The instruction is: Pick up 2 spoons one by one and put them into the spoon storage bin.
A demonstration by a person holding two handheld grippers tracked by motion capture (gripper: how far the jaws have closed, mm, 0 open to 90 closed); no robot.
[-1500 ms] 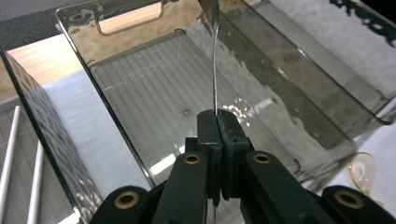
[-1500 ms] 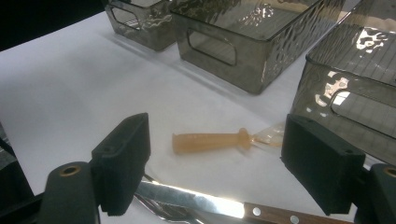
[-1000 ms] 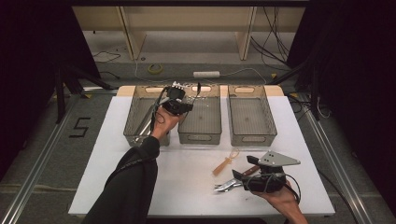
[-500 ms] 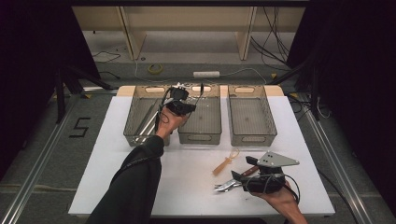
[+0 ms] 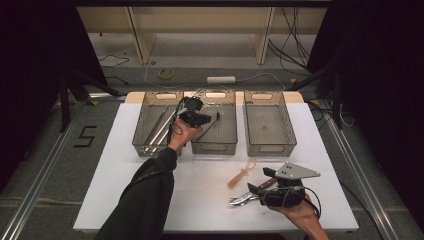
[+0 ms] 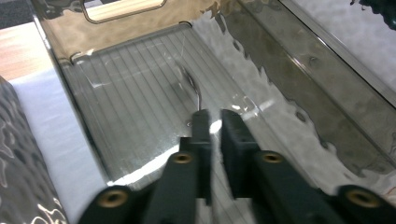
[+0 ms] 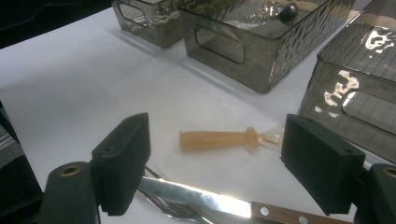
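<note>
My left gripper point(image 5: 194, 114) hangs over the middle smoked-plastic bin point(image 5: 214, 147). Its jaws point(image 6: 215, 119) have just been opening and stand slightly apart with nothing between them. A thin metal utensil point(image 6: 193, 87) lies on the ribbed bin floor just beyond the tips. My right gripper point(image 5: 253, 190) rests low at the table's front right, its jaws point(image 7: 219, 156) wide open. Under it lie a wooden-handled knife point(image 7: 210, 199) and other metal cutlery point(image 5: 240, 200). An amber-handled utensil point(image 7: 217, 139) lies on the table a little beyond the jaws.
Three bins stand in a row at the back of the white table point(image 5: 120, 185). The left bin point(image 5: 150, 145) holds long metal utensils; the right bin point(image 5: 267, 145) looks bare. Cables run on the floor behind the table.
</note>
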